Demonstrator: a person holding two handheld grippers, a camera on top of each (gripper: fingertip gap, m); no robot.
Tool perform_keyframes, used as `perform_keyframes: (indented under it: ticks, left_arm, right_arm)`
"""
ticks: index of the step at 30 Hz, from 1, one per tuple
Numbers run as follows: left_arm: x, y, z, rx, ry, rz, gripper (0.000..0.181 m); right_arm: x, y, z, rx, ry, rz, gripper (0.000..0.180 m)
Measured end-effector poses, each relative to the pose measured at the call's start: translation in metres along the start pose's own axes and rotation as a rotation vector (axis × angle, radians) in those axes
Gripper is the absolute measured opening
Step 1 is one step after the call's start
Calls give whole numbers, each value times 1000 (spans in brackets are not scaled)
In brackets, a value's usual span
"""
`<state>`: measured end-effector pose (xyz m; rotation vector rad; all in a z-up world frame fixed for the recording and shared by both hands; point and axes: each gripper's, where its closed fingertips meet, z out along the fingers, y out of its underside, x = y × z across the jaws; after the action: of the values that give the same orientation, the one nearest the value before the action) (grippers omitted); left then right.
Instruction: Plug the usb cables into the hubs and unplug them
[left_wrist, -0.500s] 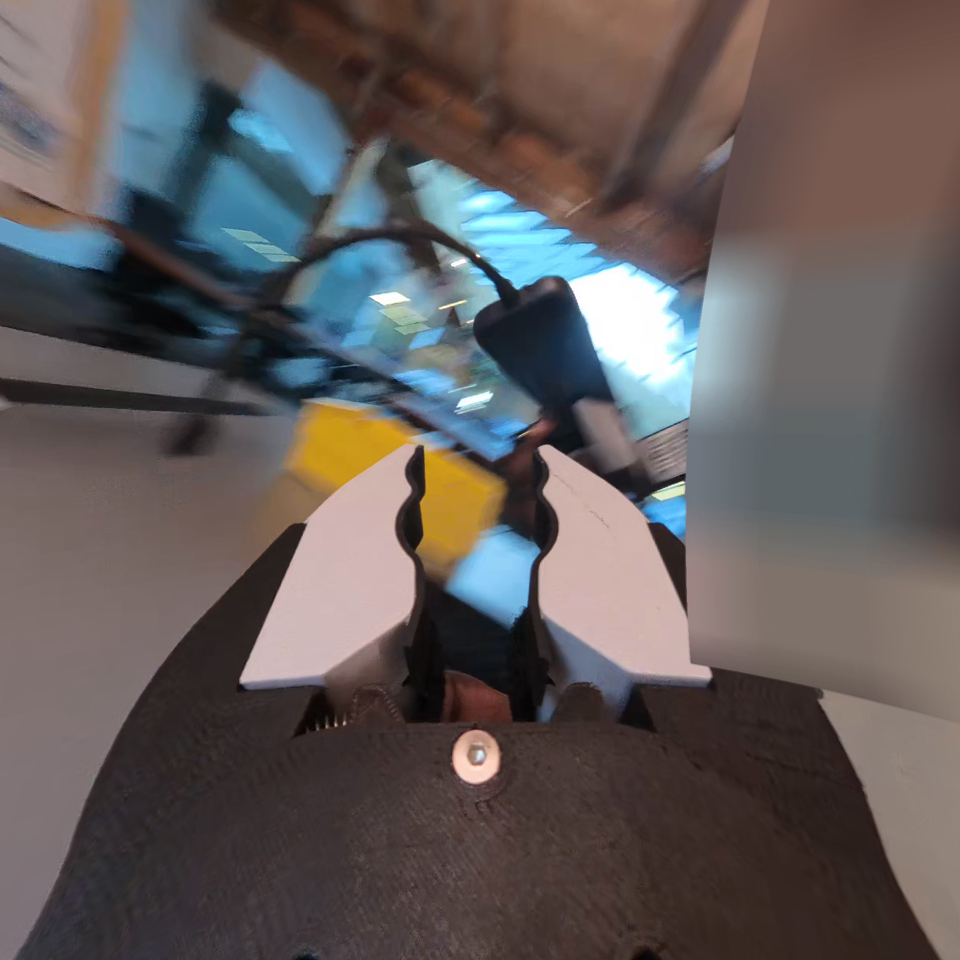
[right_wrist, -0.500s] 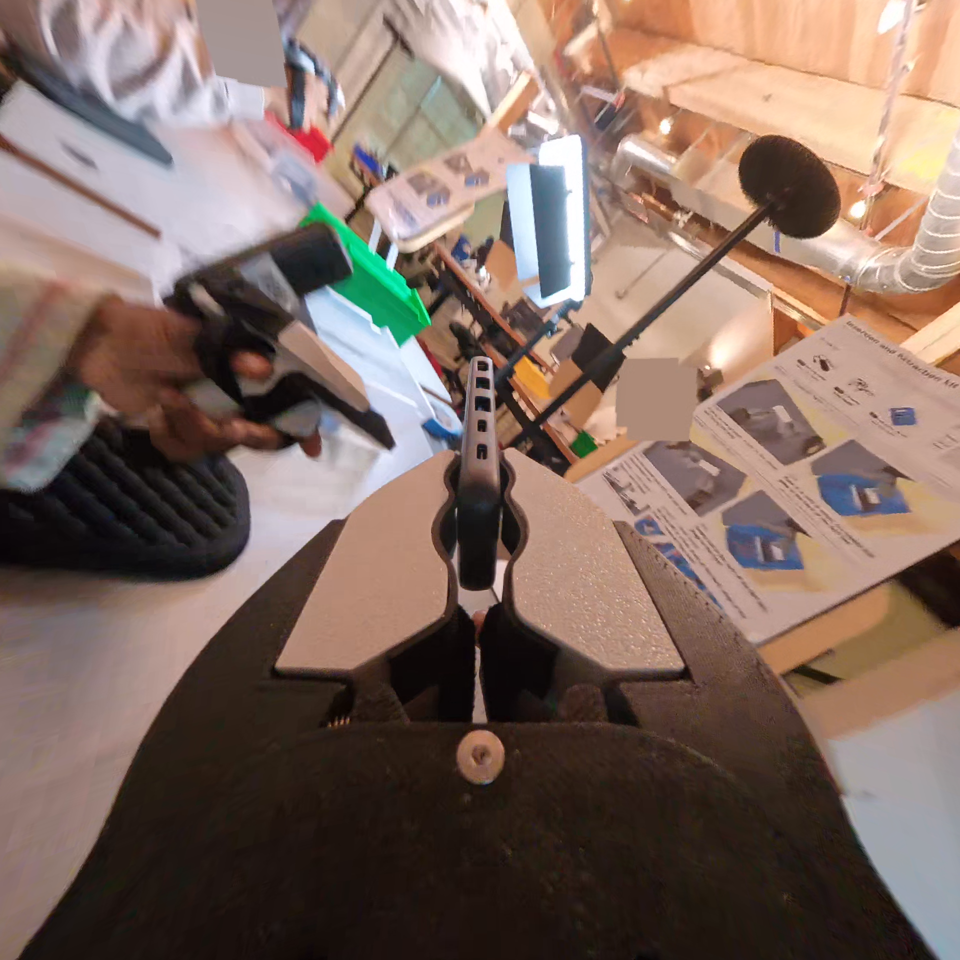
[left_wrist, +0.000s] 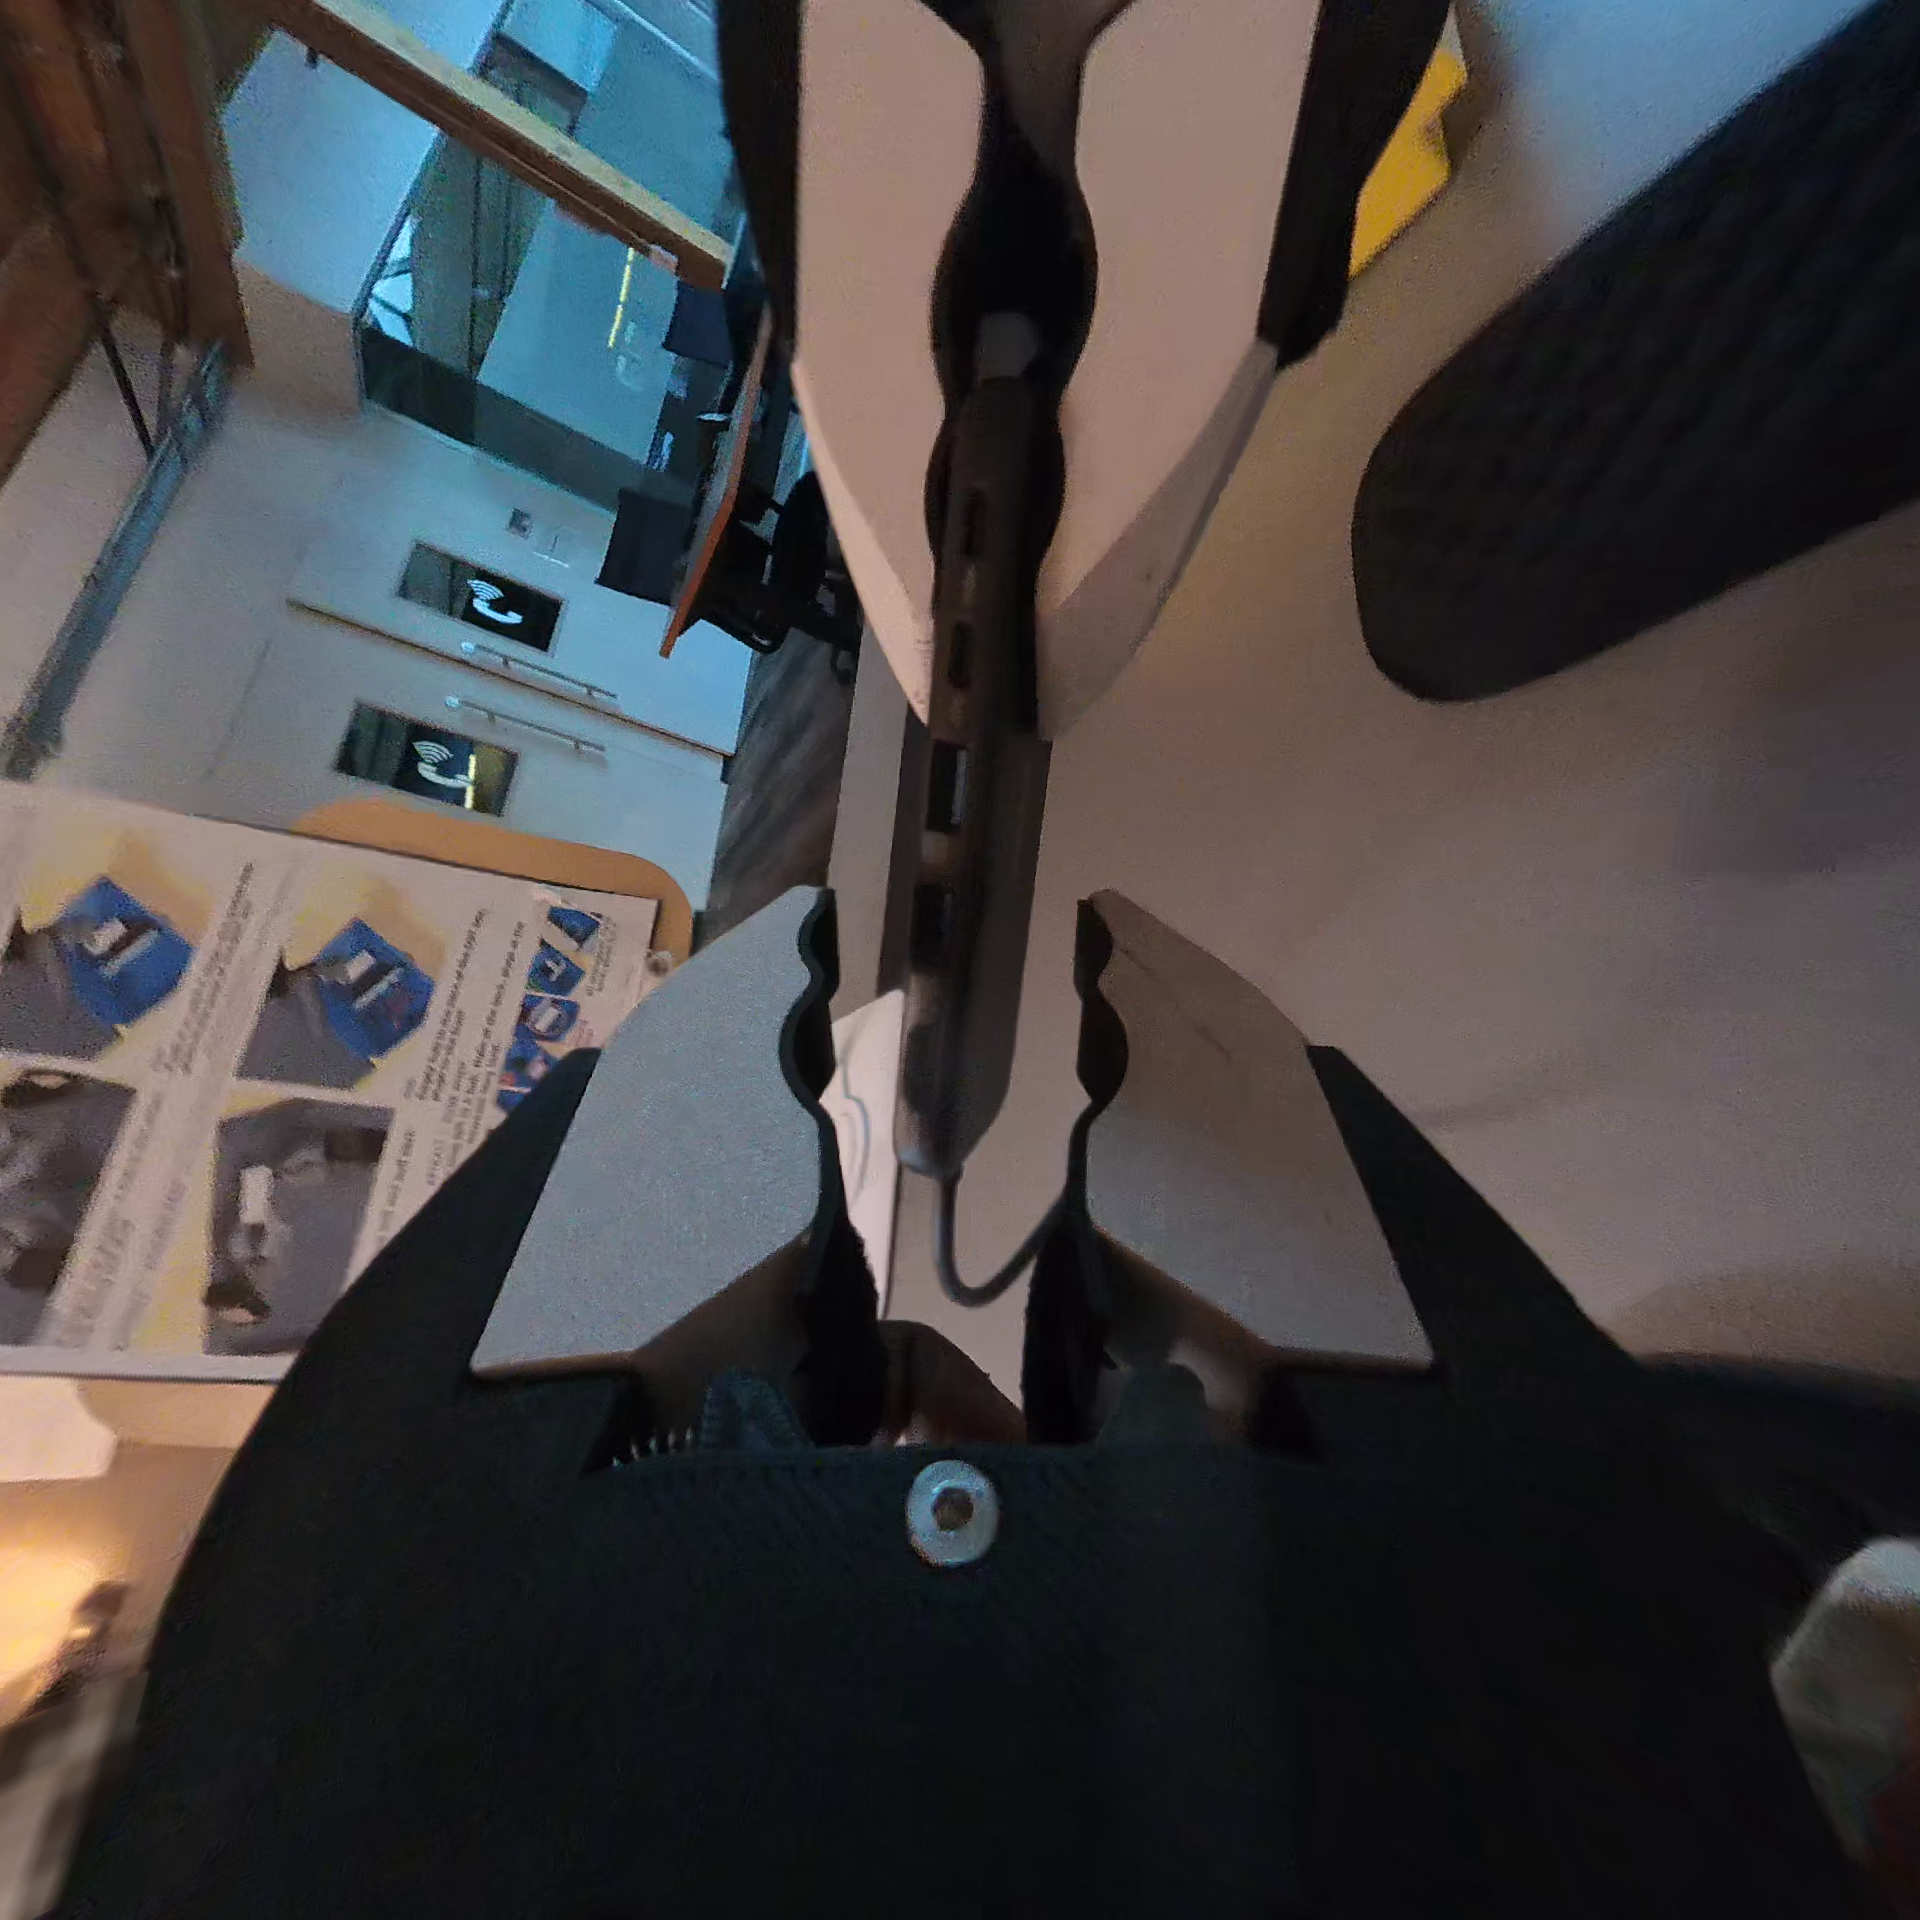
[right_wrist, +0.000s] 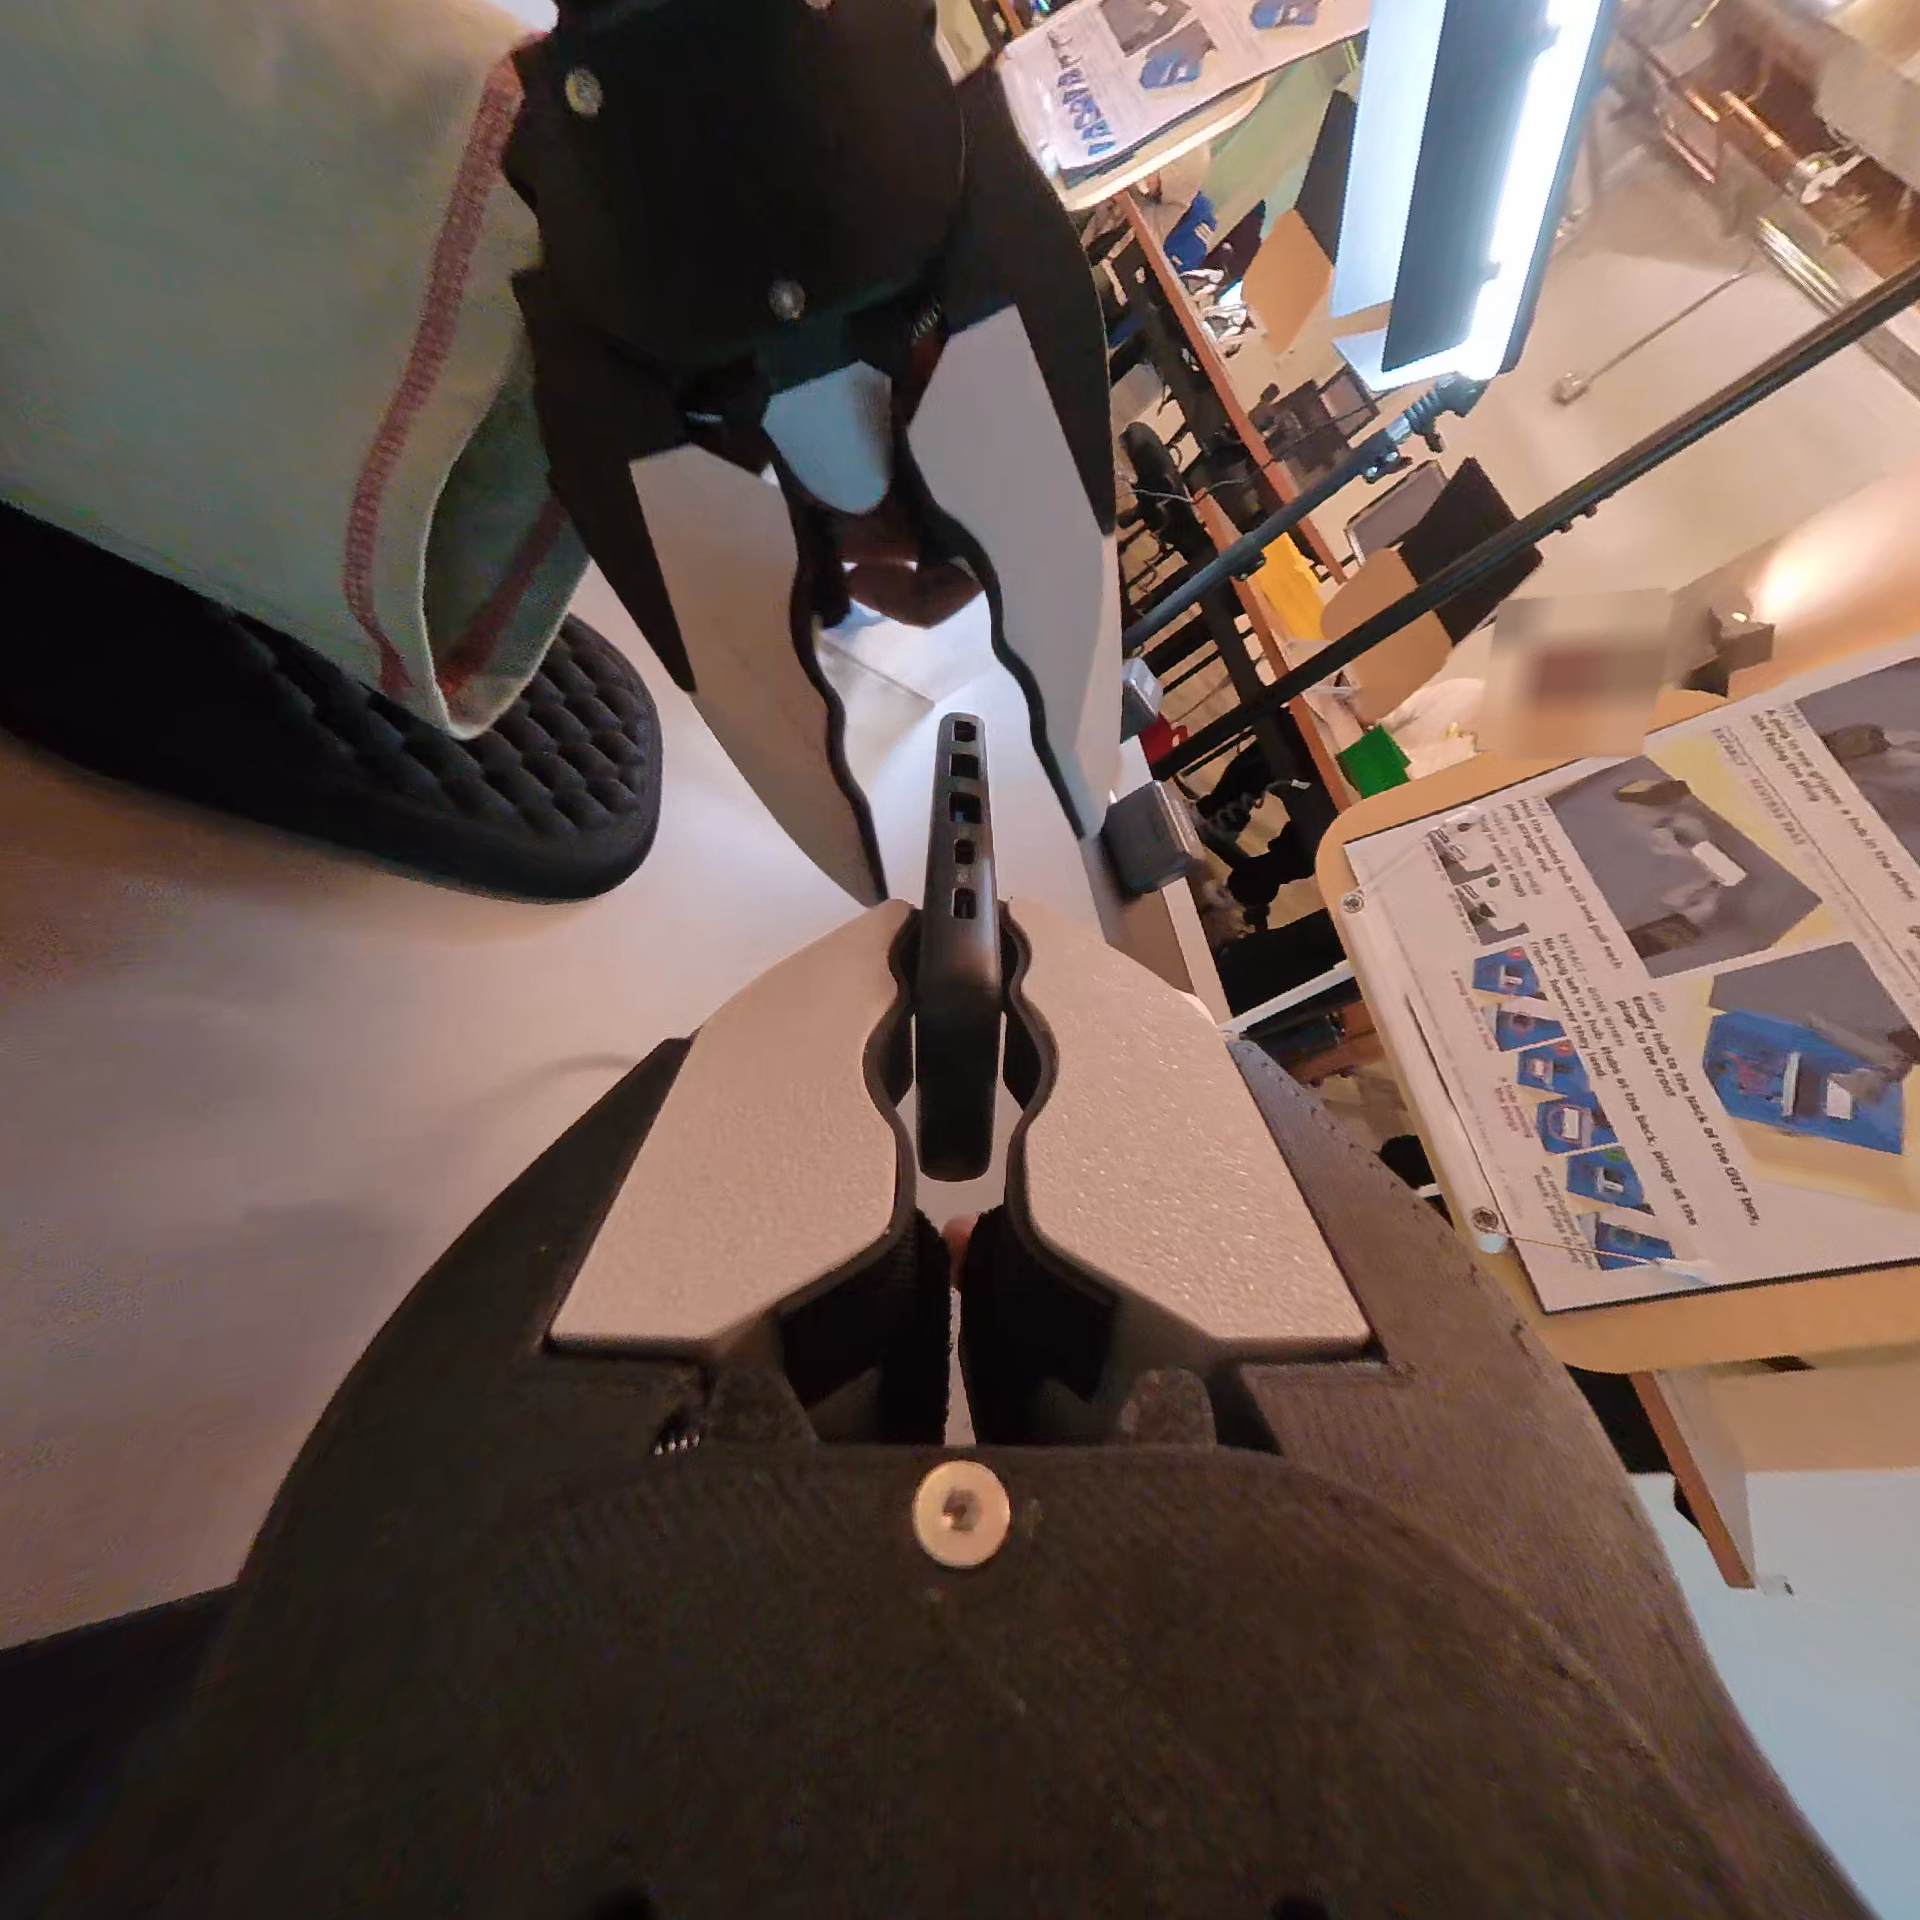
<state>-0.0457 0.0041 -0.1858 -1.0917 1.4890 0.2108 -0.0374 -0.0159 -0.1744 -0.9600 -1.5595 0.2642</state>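
A dark grey USB hub (right_wrist: 956, 1018) with a row of ports along its edge is clamped in my right gripper (right_wrist: 958, 914), which is shut on it. The hub sticks out toward my left gripper (right_wrist: 977, 852), whose open fingers stand either side of the hub's far end. In the left wrist view the hub (left_wrist: 977, 831) reaches from the right gripper (left_wrist: 987, 717) down between my left gripper's (left_wrist: 951, 914) spread fingers without touching them. A thin cable (left_wrist: 987, 1273) curls from the hub's near end. No separate USB plug is visible.
A black ribbed pad (right_wrist: 468, 790) lies on the white table (right_wrist: 312, 1143), also showing in the left wrist view (left_wrist: 1662, 416). A person's pale sleeve (right_wrist: 260, 312) is behind the left gripper. An instruction sheet on a board (right_wrist: 1662, 987) and a light panel (right_wrist: 1455, 187) stand to the right.
My left gripper has swung in from the side, and its open fingers now straddle the hub's end. The right gripper still holds the hub.
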Motion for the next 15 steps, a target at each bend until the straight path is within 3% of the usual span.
perform_keyframes:
  ticks: [3,6,15]
  left_arm:
    - [5,2,7,-23,35,71,21]
    - [7,1,6,25,73,15,13]
    - [11,1,6,71,100,-13,12]
  right_arm:
    - [-3,0,0,10,-8,-10,13]
    - [-2,-2,1,36,22,-55,16]
    - [1,7,6,6,73,-152,21]
